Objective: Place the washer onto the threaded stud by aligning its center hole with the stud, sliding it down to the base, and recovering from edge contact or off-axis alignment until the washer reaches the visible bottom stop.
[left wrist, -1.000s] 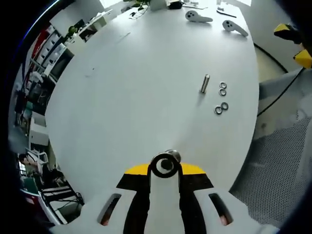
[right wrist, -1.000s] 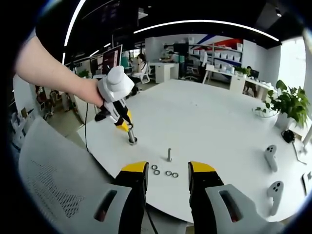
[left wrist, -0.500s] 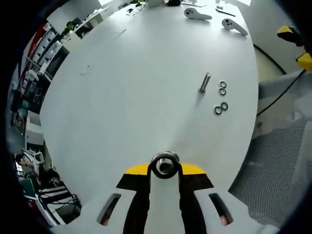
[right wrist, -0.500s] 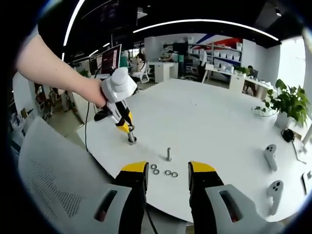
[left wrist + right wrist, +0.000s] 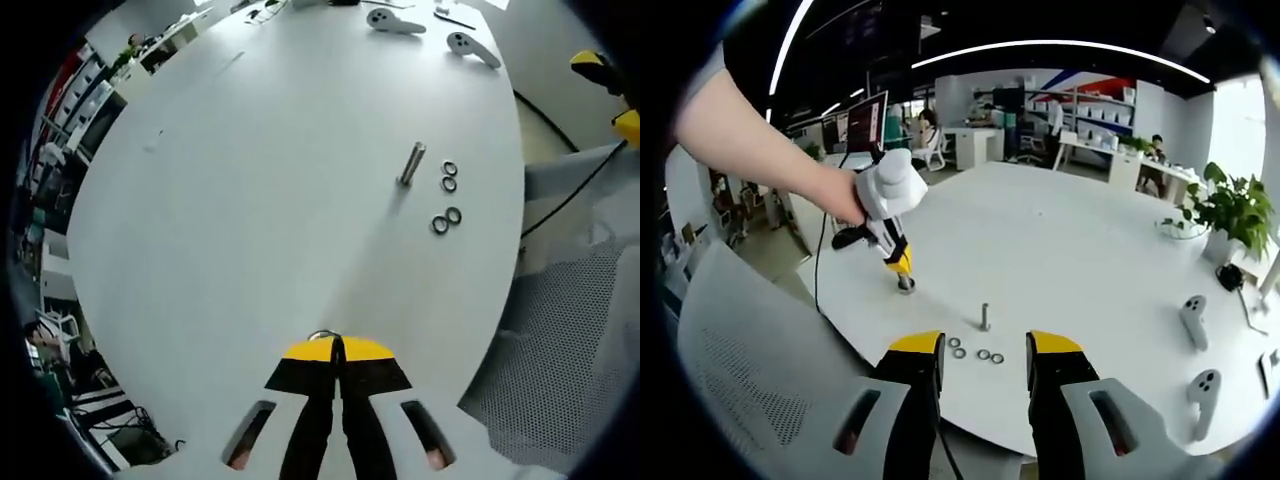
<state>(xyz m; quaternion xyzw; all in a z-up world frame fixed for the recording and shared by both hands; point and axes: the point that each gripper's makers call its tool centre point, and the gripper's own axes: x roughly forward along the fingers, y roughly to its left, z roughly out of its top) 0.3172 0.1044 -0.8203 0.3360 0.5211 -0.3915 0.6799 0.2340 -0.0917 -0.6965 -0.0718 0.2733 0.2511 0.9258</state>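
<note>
A short metal stud (image 5: 905, 286) stands near the white table's (image 5: 1070, 230) left edge. My left gripper (image 5: 900, 268), held by a person's hand, bears down on its top. In the left gripper view the left gripper (image 5: 338, 346) has its jaws pressed together, with a sliver of metal (image 5: 322, 334) just past the tips. A second stud (image 5: 984, 317) (image 5: 411, 163) stands upright farther along the table. Several loose washers (image 5: 983, 354) (image 5: 447, 218) lie beside it. My right gripper (image 5: 985, 345) hovers open above the washers, holding nothing.
Two white controllers (image 5: 1192, 322) (image 5: 472, 48) lie at the table's far side. A grey mesh chair (image 5: 750, 390) (image 5: 570, 330) stands against the near table edge. A potted plant (image 5: 1230, 215) sits at the right. Desks and shelves fill the room behind.
The left jaws stood apart with a metal ring between their tips; now they are shut. The left gripper has dropped lower over the stud. The right gripper stays where it was.
</note>
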